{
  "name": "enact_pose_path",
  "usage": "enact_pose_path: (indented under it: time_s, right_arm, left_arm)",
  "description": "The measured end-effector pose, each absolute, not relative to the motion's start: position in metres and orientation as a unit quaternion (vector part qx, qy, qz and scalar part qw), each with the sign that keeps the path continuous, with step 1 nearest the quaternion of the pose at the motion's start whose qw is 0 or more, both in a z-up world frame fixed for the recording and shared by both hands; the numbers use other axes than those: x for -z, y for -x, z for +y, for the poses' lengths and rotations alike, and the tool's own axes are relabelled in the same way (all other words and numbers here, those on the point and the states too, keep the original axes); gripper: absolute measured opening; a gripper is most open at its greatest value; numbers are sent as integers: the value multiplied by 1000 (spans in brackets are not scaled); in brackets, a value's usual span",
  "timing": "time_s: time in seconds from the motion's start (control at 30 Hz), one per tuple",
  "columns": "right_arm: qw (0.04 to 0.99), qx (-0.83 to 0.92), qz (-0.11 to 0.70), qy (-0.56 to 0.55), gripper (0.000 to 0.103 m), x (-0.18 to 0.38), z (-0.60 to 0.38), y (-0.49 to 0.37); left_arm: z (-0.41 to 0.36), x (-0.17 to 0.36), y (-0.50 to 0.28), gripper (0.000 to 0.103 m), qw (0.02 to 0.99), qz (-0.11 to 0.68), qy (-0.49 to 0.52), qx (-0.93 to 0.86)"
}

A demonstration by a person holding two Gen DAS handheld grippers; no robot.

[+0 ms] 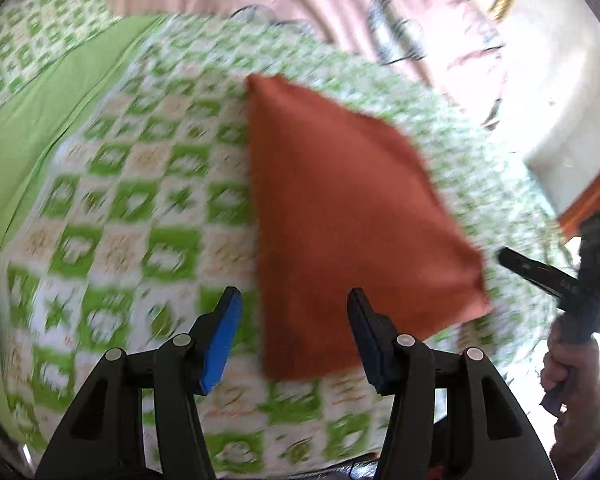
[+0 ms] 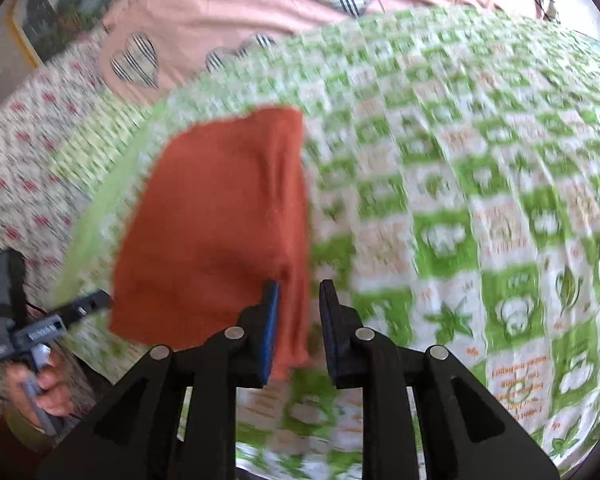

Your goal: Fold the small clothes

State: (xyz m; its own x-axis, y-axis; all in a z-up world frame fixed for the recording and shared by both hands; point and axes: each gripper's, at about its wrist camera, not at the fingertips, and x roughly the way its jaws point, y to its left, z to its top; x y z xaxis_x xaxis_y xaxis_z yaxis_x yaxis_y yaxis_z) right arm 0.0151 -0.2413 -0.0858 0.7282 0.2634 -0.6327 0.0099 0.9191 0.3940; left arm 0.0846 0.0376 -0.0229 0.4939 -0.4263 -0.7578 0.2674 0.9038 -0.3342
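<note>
Rust-red cloth point(image 1: 352, 216) lies folded on the green checked bedspread point(image 1: 132, 208), long axis running away from both claws. Right claw point(image 2: 299, 312), slightly parted, empty, straddles its near edge, closer. Left claw point(image 1: 294, 320) hovers half open.

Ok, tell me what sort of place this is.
Probably a bedroom: the orange cloth lies on a green checked bedspread over a pink heart-print sheet, with a framed picture at the far edge.
</note>
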Motion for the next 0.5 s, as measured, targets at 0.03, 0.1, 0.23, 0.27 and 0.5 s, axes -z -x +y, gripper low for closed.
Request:
enact_pose_path:
  time_s: [0.03, 0.1, 0.23, 0.27, 0.5]
  right_arm:
    - [912, -83, 356, -189, 22, 80, -235, -22]
    - [910, -110, 354, -184, 22, 75, -221, -41]
    - [903, -126, 372, -175, 22, 86, -201, -74]
    - [901, -112, 384, -171, 22, 92, -199, -80]
    - [893, -66, 410, -175, 10, 121, -217, -110]
  left_arm:
    - [33, 17, -88, 54, 862, 451, 86, 215]
    - [25, 9, -97, 54, 866, 433, 84, 237]
    - [9, 11, -123, 51, 854, 431, 98, 273]
    - [7, 15, -130, 46, 850, 438, 97, 277]
    - [12, 55, -168, 18, 829, 483, 115, 258]
